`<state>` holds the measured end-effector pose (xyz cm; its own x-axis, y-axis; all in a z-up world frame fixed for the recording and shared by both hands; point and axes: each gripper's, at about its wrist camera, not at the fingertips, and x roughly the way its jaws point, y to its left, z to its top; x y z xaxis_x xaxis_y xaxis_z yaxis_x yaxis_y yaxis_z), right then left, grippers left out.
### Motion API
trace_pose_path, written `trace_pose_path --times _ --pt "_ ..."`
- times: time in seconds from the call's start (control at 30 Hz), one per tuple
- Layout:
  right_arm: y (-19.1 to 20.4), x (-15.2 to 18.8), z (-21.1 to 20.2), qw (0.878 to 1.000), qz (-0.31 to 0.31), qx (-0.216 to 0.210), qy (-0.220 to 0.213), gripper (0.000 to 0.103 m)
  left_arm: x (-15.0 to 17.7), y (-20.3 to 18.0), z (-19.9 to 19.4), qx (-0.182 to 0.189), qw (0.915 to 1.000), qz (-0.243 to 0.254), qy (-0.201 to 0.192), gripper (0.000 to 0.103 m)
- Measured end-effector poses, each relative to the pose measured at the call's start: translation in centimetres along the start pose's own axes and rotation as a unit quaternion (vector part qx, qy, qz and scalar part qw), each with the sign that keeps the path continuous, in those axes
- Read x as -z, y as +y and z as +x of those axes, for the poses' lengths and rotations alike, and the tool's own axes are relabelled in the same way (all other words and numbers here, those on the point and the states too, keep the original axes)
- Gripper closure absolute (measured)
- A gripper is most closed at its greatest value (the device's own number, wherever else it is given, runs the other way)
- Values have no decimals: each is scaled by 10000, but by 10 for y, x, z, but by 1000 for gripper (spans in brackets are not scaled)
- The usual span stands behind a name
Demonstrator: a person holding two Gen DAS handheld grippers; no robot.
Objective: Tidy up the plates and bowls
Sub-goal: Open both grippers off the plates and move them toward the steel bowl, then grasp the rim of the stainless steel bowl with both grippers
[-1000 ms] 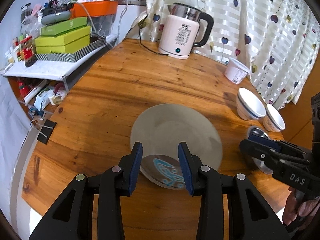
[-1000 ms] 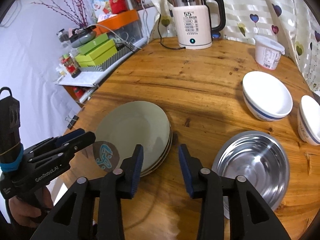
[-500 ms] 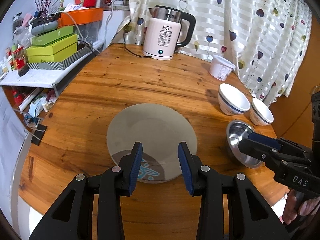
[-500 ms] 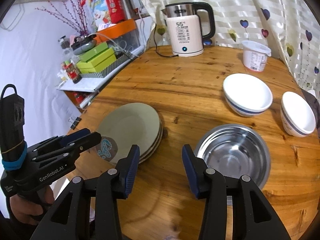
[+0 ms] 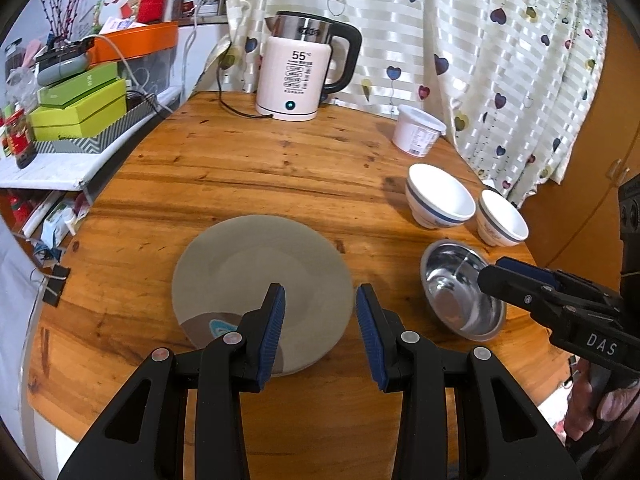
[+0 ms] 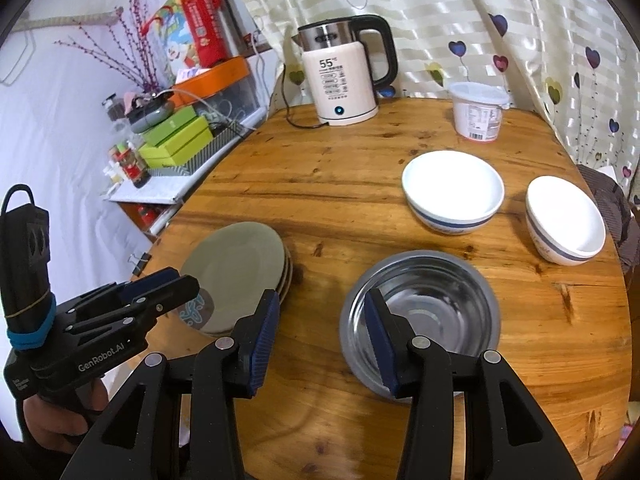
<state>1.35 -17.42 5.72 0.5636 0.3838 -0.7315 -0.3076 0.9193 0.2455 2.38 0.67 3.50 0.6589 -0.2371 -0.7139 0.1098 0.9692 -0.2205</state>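
Note:
A stack of grey-green plates (image 5: 260, 272) lies near the front left of the round wooden table (image 5: 280, 168). My left gripper (image 5: 319, 300) hovers open above the stack's near edge and holds nothing. A steel bowl (image 6: 432, 308) sits to the right of the plates (image 6: 236, 264). Above the bowl's near left rim my right gripper (image 6: 322, 308) hangs open, with bare table showing between its fingers. Two white bowls with blue bands (image 6: 452, 188) (image 6: 564, 220) stand behind the steel bowl. The left gripper (image 6: 176, 284) shows at the lower left of the right wrist view.
A cream electric kettle (image 5: 296, 80) with its cord and a white lidded tub (image 5: 418, 132) stand at the back of the table. Left of the table is a low shelf with green boxes (image 5: 76, 116). A heart-print curtain (image 5: 480, 40) hangs behind.
Both grippers have drawn back and a little up from the table, so plates and bowls look smaller and farther. The right jaws have widened slightly. Nothing on the table has moved.

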Motion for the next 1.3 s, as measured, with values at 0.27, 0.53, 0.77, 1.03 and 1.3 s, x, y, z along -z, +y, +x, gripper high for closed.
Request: trace_pose_path --times 0.27,0.53,0.77,1.03,1.3 --pt "-20 -5 -7 9996 210 168 -50 59 -10 -8 9 159 9998 79 64 65" --pt "-33 -14 -10 9988 329 340 -91 59 -21 -14 18 308 9993 150 119 65" --pt "-42 -20 -12 9983 385 425 -118 59 -30 -22 22 407 9987 251 156 65" --pt "-56 -22 -18 9972 502 517 -191 59 -39 -36 30 588 9973 367 235 65" --pt "-78 -26 -16 9951 742 628 -194 59 -52 -49 48 734 9957 404 389 65"
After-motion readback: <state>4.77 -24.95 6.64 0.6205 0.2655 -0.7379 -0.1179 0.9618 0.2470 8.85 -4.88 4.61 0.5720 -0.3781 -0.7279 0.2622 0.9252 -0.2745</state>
